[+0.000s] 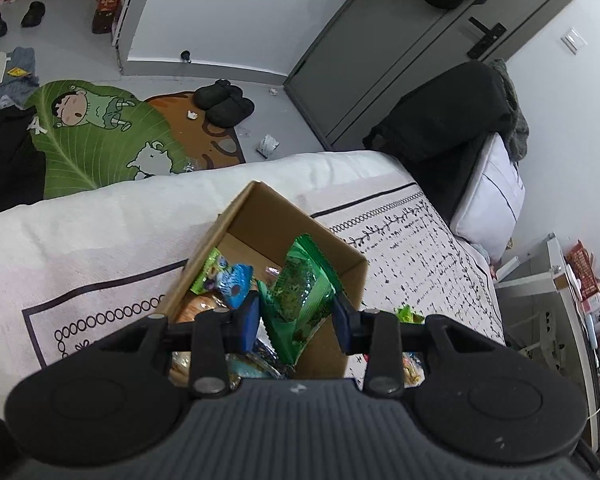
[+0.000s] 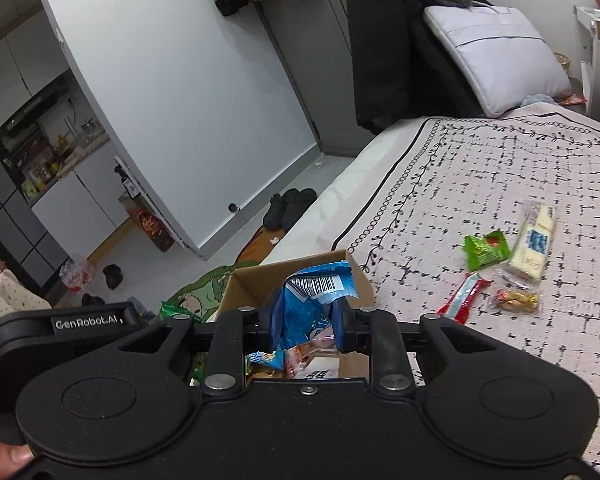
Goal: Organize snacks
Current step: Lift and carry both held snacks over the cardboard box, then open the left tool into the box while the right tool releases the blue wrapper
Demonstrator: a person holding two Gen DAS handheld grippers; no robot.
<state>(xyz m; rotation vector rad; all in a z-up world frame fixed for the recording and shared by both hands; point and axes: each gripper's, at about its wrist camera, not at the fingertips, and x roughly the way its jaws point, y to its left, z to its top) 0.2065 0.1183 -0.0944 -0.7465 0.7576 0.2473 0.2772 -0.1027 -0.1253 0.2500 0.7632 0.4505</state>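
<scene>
Left hand-held gripper [image 1: 296, 318]: jaws partly closed, the blue pads pinching a green snack packet [image 1: 300, 292] by its sides — the packet stands upright between them.
Right hand-held gripper [image 2: 306, 322]: jaws narrowed onto a blue snack packet [image 2: 316, 300], which is crumpled, its barcode flap sticking up above the pads.
Cardboard box [image 1: 284, 220]: open-topped, resting on the bed [image 1: 100, 232], directly ahead of and below both hand-held grippers; both held packets hang over its opening.
Box contents: several wrapped snacks lie inside, among them a blue-and-green packet [image 1: 224, 276] just left of the left hand-held gripper's left pad; the rest are mostly hidden behind the fingers.
Loose snacks on the bed: to the right of the right hand-held gripper, well apart from the box — a small green packet [image 2: 485, 249], a pale long bar [image 2: 534, 242] just beside it, a red-and-blue stick packet [image 2: 466, 298] and a gold-wrapped sweet in clear film [image 2: 516, 298].
Bed cover: white with black dashes and a looped border.
Person: a thumb [image 2: 14, 456] at the lower left corner of the right wrist view.
Floor beyond the bed: a green cartoon rug [image 1: 100, 136] and dark slippers [image 1: 224, 102].
</scene>
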